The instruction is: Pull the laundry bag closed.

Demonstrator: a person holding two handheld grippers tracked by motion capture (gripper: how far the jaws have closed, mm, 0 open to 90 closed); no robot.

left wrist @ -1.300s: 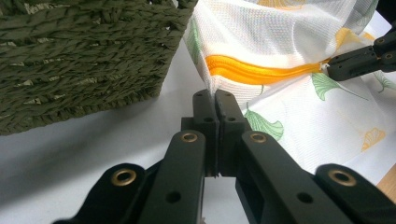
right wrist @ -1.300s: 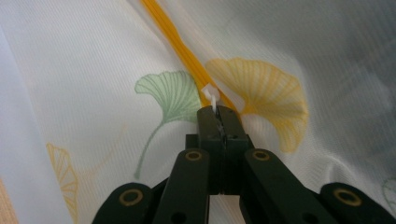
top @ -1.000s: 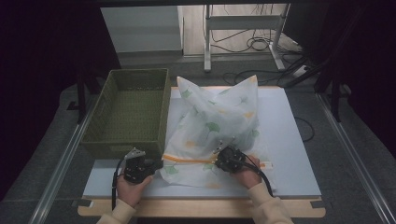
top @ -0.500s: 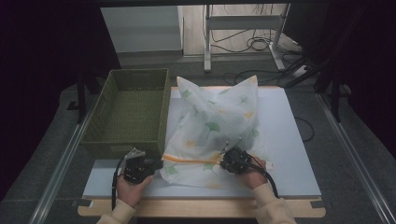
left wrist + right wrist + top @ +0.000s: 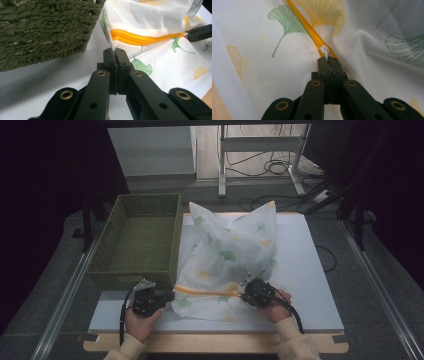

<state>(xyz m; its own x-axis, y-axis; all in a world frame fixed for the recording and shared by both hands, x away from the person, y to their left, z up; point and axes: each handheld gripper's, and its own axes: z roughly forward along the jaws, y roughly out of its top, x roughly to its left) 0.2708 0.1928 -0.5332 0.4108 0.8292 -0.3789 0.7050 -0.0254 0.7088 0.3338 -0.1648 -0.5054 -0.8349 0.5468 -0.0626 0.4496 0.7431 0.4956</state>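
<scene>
A white mesh bag [image 5: 230, 252] printed with green and yellow leaves lies on the white board, puffed up at the back. An orange zipper [image 5: 207, 293] runs across its near side. My left gripper [image 5: 169, 296] is shut on the bag's edge at the zipper's left end, and the left gripper view has that gripper [image 5: 115, 51] pinching the mesh [image 5: 155, 15] just below the orange zipper [image 5: 140, 38]. My right gripper [image 5: 246, 295] is at the zipper's right part. Its jaws [image 5: 328, 59] are shut on the small white zipper pull [image 5: 325, 50].
A green woven basket [image 5: 112, 227] stands left of the bag, its near corner [image 5: 45, 30] close to my left gripper. Bare white board [image 5: 310, 265] lies to the right of the bag. A wooden strip [image 5: 215, 342] edges the table's front.
My right gripper has shifted a little to the right along the zipper. The left gripper has kept still on the bag's edge.
</scene>
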